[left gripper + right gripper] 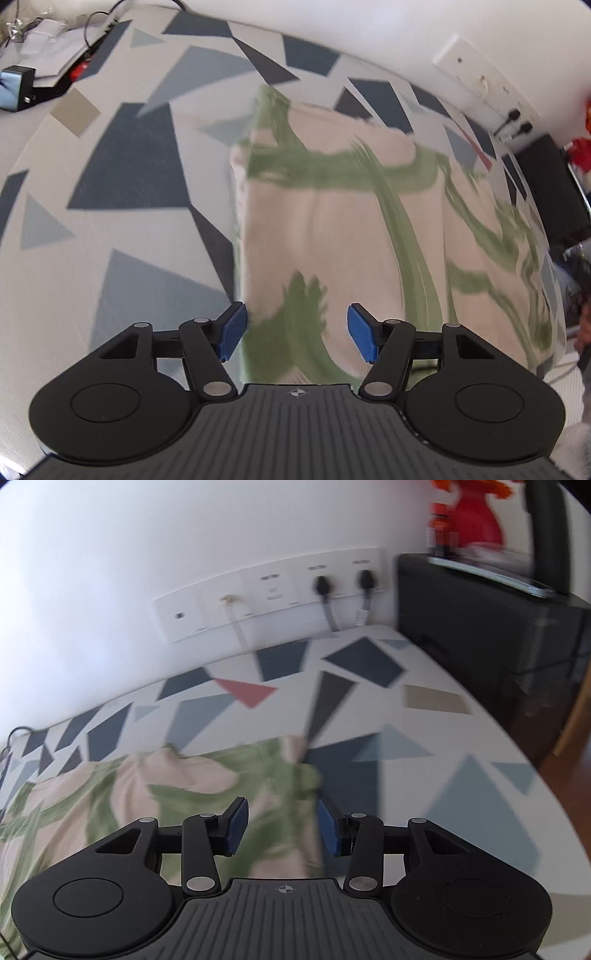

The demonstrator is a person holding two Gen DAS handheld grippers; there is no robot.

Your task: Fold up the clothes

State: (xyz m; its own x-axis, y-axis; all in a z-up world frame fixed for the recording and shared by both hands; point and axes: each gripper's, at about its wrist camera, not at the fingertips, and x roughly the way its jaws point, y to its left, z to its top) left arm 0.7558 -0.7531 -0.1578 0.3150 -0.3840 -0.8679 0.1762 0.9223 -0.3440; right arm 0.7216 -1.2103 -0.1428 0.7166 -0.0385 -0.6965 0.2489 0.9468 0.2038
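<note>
Left tool [297, 330] parted and empty, right tool [282, 827] likewise, above green-patterned garment [332, 221], patterned sheet [129, 166]

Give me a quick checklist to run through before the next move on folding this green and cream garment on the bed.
1. Left gripper empty: ok, jaws apart, nothing clamped.
2. Right gripper empty: ok, jaws apart, narrower than the left, no cloth between the pads.
3. Garment lying on the patterned bedsheet: ok, it rests folded over on the sheet.
4. Fold edges squared up: cannot tell, both views are blurred.
5. Bedsheet beside the garment free for another fold: ok, in both views.
6. Plugged-in cables at the wall clear of the garment: ok, they hang well behind it.
</note>
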